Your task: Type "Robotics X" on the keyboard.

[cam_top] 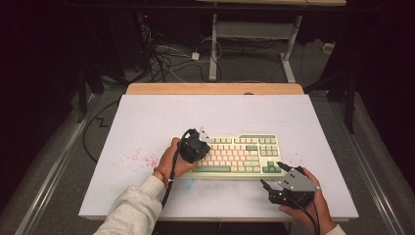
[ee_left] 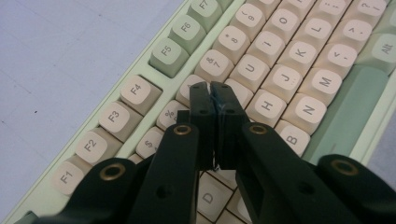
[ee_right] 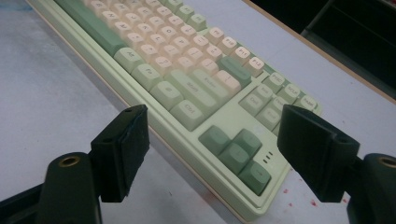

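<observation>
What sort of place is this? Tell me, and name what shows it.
Probably a lab or recording workshop, not a home: a white-covered table holding one keyboard, loose cables on the floor, and another desk frame behind.

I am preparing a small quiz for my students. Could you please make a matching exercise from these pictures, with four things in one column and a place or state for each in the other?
Things:
1. left gripper, black, two-jawed
2. right gripper, black, two-jawed
3. pale green keyboard with cream keys
4. red specks

Places or states:
A. scattered on the white table top, left of the keyboard
B. jaws wide apart, nothing between them, near the keyboard's arrow-key corner
C. jaws shut together, tips over the cream keys
D. lying flat near the middle of the table top

Pairs: 1-C, 2-B, 3-D, 4-A
</observation>
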### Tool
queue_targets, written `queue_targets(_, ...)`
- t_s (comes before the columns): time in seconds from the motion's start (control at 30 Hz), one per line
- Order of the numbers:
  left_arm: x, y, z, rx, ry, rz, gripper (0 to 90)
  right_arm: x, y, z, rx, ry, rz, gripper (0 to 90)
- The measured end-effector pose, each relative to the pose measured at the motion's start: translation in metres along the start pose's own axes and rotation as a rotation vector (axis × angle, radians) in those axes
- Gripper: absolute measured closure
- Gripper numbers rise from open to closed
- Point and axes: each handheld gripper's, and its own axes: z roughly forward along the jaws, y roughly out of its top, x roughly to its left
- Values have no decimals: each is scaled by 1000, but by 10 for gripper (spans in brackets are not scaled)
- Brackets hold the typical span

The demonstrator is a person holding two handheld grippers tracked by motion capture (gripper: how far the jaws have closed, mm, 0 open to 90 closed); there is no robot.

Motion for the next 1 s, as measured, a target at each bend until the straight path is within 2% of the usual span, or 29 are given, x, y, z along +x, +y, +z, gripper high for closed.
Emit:
queue_targets(0.03,-1,0,2,21,1,0,867,1,0,0,5,1,-2,254)
queue_targets(0.07,-1,0,2,15,-7,-2,872,1,0,1,9,-2,-9,254)
queue_targets(0.17,-5,2,2,22,8,13,873,1,0,1,13,-3,-15,254)
queue_targets(0.23,-4,1,0,0,2,4,869,1,0,1,10,-3,-14,254)
queue_targets(0.33,-3,0,-5,-20,22,-7,857,1,0,0,8,-4,-14,254)
queue_targets(0.4,-2,-1,-7,-29,20,-11,854,0,0,0,7,-6,-11,254)
queue_targets(0.53,-3,-1,-13,-57,29,2,834,0,0,0,7,-8,-9,254)
queue_targets(0.87,-5,-5,-27,-120,43,27,703,0,1,-1,5,-7,-13,254)
queue_targets(1.0,-7,-7,-30,-139,66,31,603,-1,1,-1,5,-9,-13,254)
